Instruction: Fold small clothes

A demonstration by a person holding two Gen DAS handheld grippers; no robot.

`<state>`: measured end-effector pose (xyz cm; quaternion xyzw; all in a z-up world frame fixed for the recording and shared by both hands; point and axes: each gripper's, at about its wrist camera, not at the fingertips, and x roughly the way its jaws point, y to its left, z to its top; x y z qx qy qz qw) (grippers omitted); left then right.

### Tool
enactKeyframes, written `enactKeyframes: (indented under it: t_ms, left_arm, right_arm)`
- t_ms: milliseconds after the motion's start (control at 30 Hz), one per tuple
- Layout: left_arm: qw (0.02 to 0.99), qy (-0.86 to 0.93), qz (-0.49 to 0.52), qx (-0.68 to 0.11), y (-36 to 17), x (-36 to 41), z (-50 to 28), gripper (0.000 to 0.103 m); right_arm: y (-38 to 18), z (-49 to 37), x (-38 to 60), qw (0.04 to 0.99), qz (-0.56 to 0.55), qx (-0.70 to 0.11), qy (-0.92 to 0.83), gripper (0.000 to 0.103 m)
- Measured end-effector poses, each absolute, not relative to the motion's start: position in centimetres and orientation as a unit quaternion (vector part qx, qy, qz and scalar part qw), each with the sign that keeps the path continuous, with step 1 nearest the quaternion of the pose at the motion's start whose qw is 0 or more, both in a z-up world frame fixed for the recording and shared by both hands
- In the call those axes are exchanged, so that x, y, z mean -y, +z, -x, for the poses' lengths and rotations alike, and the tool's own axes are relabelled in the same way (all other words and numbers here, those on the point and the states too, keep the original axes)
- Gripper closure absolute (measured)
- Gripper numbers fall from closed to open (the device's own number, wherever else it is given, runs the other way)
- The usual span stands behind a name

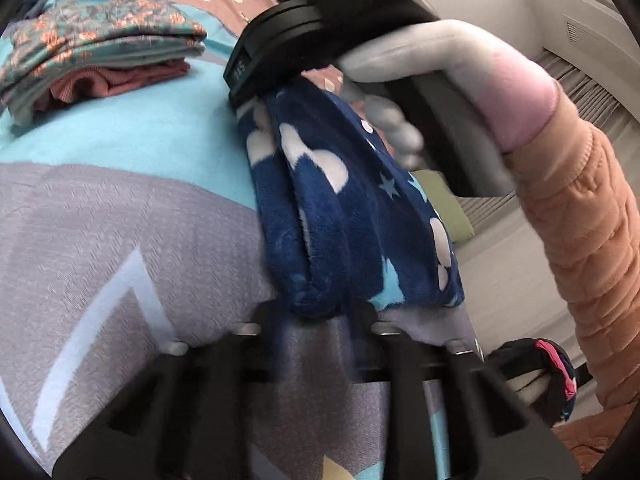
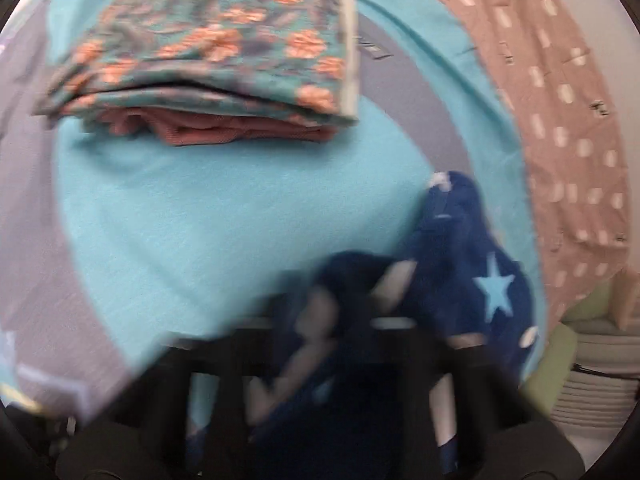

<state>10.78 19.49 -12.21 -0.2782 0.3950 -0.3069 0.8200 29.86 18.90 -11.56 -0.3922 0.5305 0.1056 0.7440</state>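
Navy fleece garment hangs bunched, grasped by both the left gripper and right gripper.

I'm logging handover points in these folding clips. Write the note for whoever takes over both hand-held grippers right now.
Left hand-held gripper: shut on the lower end of the navy fleece garment.
Right hand-held gripper: shut on the garment's other end; the view is blurred.
The garment hangs bunched between the two, above the bedspread.
Done: a floral folded piece lies on a pink folded piece as a stack further back on the bed.
Left: lay the fleece flat, fold it, and probably add it to that stack. A dark multicoloured item near the bed edge may still need folding; I cannot tell.
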Motion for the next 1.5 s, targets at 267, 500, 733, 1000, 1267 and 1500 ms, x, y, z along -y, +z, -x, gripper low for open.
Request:
enactKeyframes:
  t_ms: [267,500,733,1000,1267,1500]
  left_arm:
    - [0.83,-0.308,0.255,-0.389,-11.5,-19.3,-9.7,0.089]
    - [0.844,-0.315,0.261,-0.347,-9.8,-20.9,-8.4,0.08]
    - [0.86,-0.305,0.211,-0.35,-8.9,-18.2,-10.7,0.063]
    - [0.853,-0.321,0.219,-0.348,-9.3,-19.5,-9.8,0.097]
    - [0.85,-0.289,0.208,-0.389,-10.6,-19.4,-9.6,0.095]
    - [0.868,-0.282,0.22,-0.344,-7.9,-21.3,-8.5,0.095]
  right_arm:
    - [-9.9,-33.1,-17.0,0.809,0.265,-0.501,0.156,0.103]
    - [-3.1,-33.1,-13.9,0.84,0.195,-0.483,0.155,0.056]
    - [-6.3,-33.6,-13.0,0.809,0.221,-0.533,0.111,0.048]
    - [-6.5,-33.3,-13.5,0.839,0.188,-0.496,0.12,0.09]
    - [-10.6,-34.3,-13.7,0.815,0.209,-0.513,0.169,0.075]
    - [-2.0,-29.1,-7.5,0.869,0.119,-0.43,0.215,0.049]
